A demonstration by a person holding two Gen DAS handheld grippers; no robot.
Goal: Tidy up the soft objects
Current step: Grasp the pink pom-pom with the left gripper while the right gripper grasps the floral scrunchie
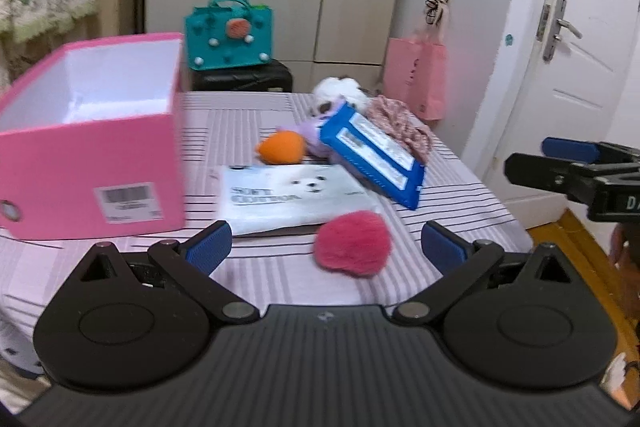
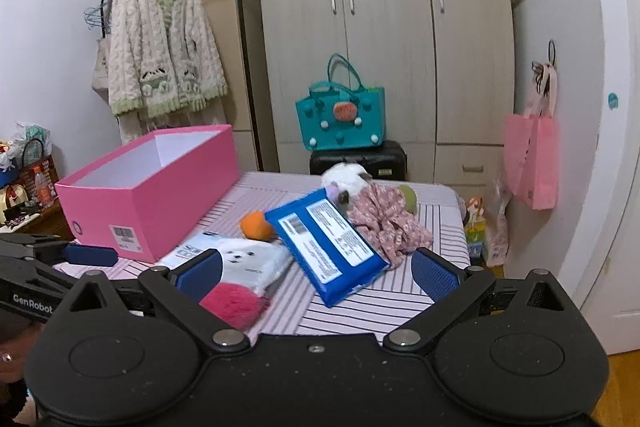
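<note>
Left hand-held gripper [image 1: 326, 247]: jaws spread wide, nothing between the blue pads, hovering over the near edge of the striped table [image 1: 280, 275]. Right hand-held gripper [image 2: 316, 273]: jaws likewise spread wide, empty. Nearest soft object: fuzzy pink pom-pom [image 1: 353, 243], lying on the table between the left pads, at about 12 o'clock, not touched. Just beyond it, a white tissue pack [image 1: 296, 197] with a dog face, flat on the table; pom-pom sits at its near edge. At 1 o'clock a blue wipes pack [image 1: 374, 157] lies tilted, its far end propped on the pile behind. Orange plush [image 1: 281, 147] sits just behind the tissue pack, beside a purple plush [image 1: 310, 133]. Further back, floral fabric [image 1: 400, 127] and a white plush toy [image 1: 340, 93] touch each other. At 10 o'clock, pink box [image 1: 92, 163], open-topped; visible white interior shows no contents. Beyond the table, teal tote bag [image 1: 229, 37] stands on a black case [image 1: 244, 77]; contents not visible. Pink paper bag [image 1: 416, 81] hangs at 2 o'clock.
</note>
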